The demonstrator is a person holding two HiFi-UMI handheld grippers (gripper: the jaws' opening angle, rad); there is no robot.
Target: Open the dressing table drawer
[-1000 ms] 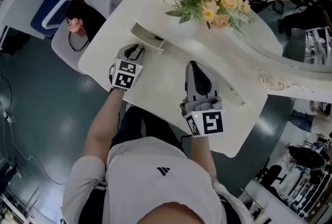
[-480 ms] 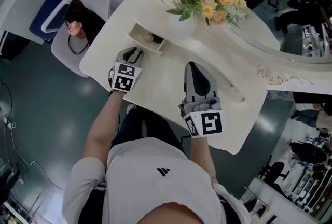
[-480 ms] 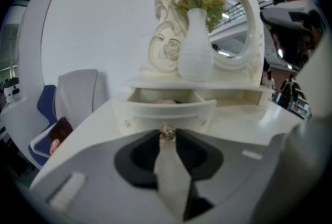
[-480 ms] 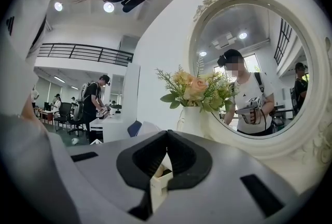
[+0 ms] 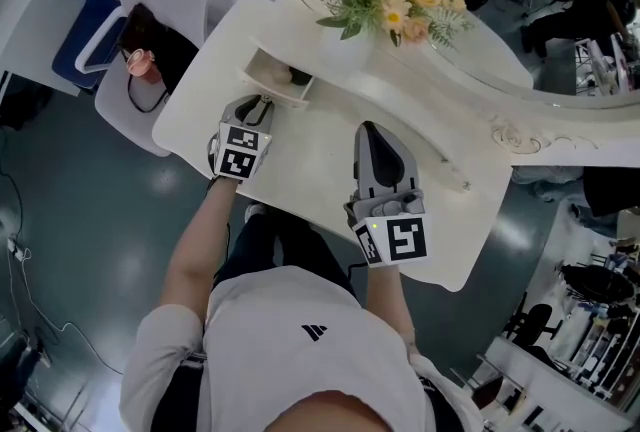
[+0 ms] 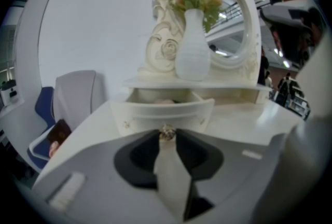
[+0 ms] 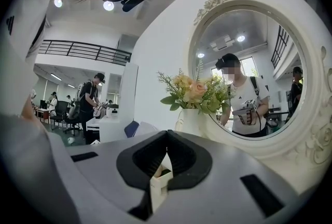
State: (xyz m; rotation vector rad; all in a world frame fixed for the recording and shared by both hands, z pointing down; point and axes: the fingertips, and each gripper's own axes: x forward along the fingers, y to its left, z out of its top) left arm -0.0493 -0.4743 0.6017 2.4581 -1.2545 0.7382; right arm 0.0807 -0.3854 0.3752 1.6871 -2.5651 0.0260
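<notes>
left gripper (image 5: 262,104): jaws closed on the small metal knob (image 6: 167,132) of the drawer (image 6: 165,113). the drawer stands partly pulled out, straight ahead of the jaws. right gripper (image 7: 165,137): resting on the dressing table (image 5: 320,165) top to the left gripper's right, jaws together, holding nothing. for a clean pull, draw straight back along the drawer's run, level and untwisted, with a firm pinch on the knob. drawer: cream, shallow, curved front with faint motifs, contents unclear.
</notes>
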